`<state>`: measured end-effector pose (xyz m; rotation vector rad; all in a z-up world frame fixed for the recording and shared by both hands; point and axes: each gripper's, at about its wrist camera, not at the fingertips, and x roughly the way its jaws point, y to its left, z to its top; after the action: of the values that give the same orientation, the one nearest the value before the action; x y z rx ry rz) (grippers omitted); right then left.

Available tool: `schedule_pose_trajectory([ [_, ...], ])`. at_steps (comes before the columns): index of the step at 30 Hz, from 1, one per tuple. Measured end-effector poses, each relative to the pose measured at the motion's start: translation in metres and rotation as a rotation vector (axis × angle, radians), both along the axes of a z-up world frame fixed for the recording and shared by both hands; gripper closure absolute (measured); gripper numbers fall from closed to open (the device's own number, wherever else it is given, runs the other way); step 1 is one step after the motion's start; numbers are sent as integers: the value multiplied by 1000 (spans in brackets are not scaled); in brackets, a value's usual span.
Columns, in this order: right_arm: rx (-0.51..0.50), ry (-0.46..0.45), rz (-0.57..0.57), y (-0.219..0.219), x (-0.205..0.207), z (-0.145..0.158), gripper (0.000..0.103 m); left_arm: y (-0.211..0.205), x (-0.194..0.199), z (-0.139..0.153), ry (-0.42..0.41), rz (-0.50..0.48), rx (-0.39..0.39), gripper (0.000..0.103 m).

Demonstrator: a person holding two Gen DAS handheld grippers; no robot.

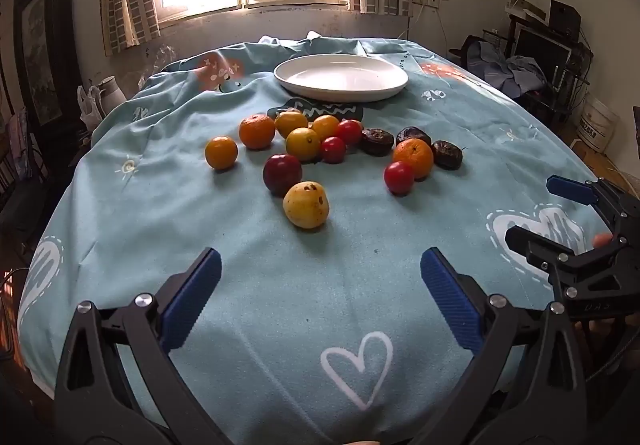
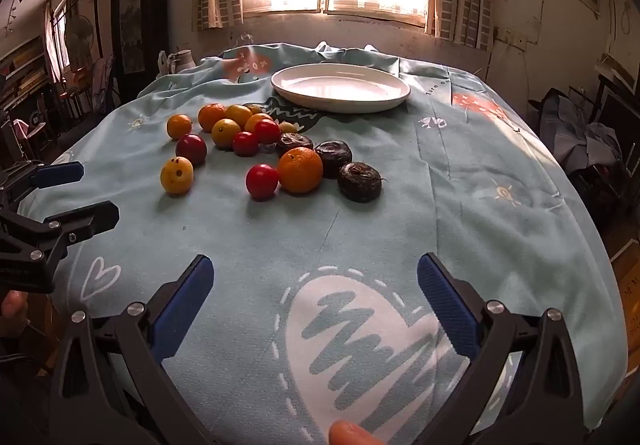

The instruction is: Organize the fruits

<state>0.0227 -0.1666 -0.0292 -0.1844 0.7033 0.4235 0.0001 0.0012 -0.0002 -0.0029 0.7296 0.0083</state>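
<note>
Several small fruits lie loose on the blue tablecloth: a spotted yellow fruit point(image 1: 306, 205) point(image 2: 176, 175) nearest, a dark red one point(image 1: 282, 173), red tomatoes point(image 1: 399, 177) point(image 2: 262, 181), oranges point(image 1: 413, 158) point(image 2: 300, 169), yellow citrus point(image 1: 221, 152) and dark wrinkled fruits point(image 1: 447, 154) point(image 2: 359, 181). An empty white plate point(image 1: 341, 77) point(image 2: 340, 87) stands behind them. My left gripper point(image 1: 320, 277) is open and empty, short of the fruits. My right gripper point(image 2: 314, 285) is open and empty, to the right of the left one; it also shows in the left wrist view point(image 1: 532, 211).
The tablecloth point(image 1: 320, 305) is bunched at the far edge under the window. A white jug point(image 1: 108, 93) stands off the table's far left. Furniture and a white bucket point(image 1: 598, 125) stand to the right of the table.
</note>
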Motion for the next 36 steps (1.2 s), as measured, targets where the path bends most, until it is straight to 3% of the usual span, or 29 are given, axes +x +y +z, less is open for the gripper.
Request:
schedule_pose_trajectory([
  [3,2,0,6,0,1,0,1,-4,-1,1,-3,-3,39,2],
  [8,7,-1,18,0,1,-1,1,2,-4,1,-2,-3,9,2],
  [36,8,18,-4,0,2,-5,1,2,-1,-3,6,2,8,2],
])
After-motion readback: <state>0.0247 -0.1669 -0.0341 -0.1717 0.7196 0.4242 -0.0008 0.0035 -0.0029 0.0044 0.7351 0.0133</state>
